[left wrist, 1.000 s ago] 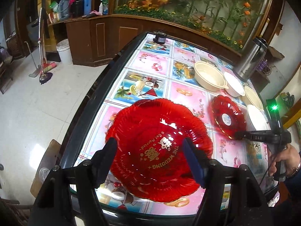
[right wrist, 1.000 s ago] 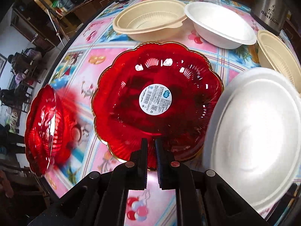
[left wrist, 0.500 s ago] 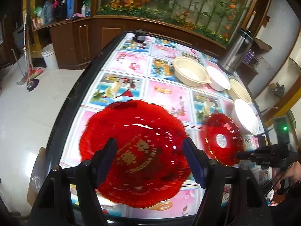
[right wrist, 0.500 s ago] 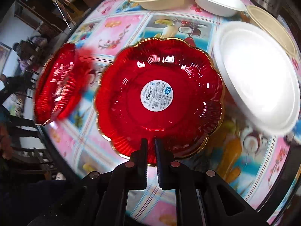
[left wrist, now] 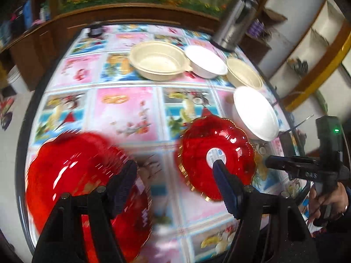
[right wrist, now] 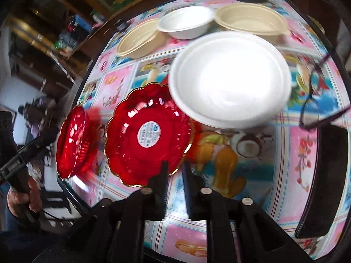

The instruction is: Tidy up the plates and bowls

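My left gripper is open and empty, above the table's near edge. A large red plate, blurred, lies under its left finger. A smaller red plate with a white sticker sits tilted to the right; it also shows in the right wrist view. My right gripper has its jaws a small way apart at that plate's near rim, and I cannot tell if they still touch it. A white plate lies just behind. Beige bowls and a white bowl stand further back.
The table has a colourful picture cloth. A steel flask stands at the far right corner. Dark-framed glasses and a black object lie at the right edge. A wooden cabinet runs behind.
The left gripper swung right, so the large red plate slid to the lower left of its view. The right gripper's jaws, shut on the small red plate before, have parted slightly and the view shifted.
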Demonstrator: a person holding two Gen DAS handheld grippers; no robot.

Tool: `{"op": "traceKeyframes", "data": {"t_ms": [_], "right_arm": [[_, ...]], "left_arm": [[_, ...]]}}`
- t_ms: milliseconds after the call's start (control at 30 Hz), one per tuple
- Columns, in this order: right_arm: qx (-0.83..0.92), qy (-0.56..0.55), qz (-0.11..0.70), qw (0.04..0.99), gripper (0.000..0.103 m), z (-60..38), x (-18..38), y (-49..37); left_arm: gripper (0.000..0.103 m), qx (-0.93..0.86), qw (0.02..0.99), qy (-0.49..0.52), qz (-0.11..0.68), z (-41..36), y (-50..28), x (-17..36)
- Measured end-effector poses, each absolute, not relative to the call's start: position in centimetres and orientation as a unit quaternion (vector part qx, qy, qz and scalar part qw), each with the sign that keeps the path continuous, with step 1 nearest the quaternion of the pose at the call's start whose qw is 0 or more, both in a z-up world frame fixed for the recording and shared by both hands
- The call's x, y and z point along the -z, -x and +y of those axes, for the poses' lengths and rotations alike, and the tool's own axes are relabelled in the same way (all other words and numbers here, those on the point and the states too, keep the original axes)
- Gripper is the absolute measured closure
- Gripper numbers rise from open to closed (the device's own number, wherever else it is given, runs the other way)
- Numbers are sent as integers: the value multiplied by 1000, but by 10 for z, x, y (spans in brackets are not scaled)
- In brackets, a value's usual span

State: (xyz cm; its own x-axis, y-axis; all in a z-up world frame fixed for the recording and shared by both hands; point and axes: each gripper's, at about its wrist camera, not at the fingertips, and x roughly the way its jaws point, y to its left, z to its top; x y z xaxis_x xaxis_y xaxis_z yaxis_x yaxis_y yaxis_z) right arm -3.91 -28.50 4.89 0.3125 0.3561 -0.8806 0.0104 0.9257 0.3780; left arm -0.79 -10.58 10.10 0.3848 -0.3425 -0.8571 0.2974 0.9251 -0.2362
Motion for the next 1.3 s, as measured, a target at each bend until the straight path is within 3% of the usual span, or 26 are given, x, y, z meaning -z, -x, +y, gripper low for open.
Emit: {"op": "traceKeyframes", "data": {"t_ms": [33, 300, 367, 500, 567, 633, 700, 733, 1300], "right_arm": [[-106, -163, 571, 798, 75, -288, -50, 40], [-96, -175, 567, 799, 75, -295, -38, 29], [-94, -181, 570, 796, 75, -296, -33, 28], [-95, -185, 578, 789, 75, -296, -22, 26], [-100, -195, 578, 786, 75, -295, -17, 24], [-101, -197, 583, 782, 75, -292, -11, 21], [-107, -201, 582, 780, 91, -287, -8, 19], [-103, -195, 584, 781, 94, -285, -7, 18], [-127, -168, 574, 792, 94, -260, -39, 23]], "left_arm": [[32, 194, 828, 17, 525, -112, 3, -98], [36, 171, 803, -18, 571, -143, -33, -57], [42, 171, 796, -20, 581, -146, -37, -49], [74, 176, 781, -26, 598, -153, -40, -36], [82, 183, 775, -31, 604, -157, -38, -30], [84, 187, 774, -42, 604, -161, -35, -27], [84, 189, 776, -50, 600, -163, -29, -27], [84, 189, 777, -51, 598, -163, -28, -27], [83, 180, 810, -32, 557, -134, 1, -70]]}}
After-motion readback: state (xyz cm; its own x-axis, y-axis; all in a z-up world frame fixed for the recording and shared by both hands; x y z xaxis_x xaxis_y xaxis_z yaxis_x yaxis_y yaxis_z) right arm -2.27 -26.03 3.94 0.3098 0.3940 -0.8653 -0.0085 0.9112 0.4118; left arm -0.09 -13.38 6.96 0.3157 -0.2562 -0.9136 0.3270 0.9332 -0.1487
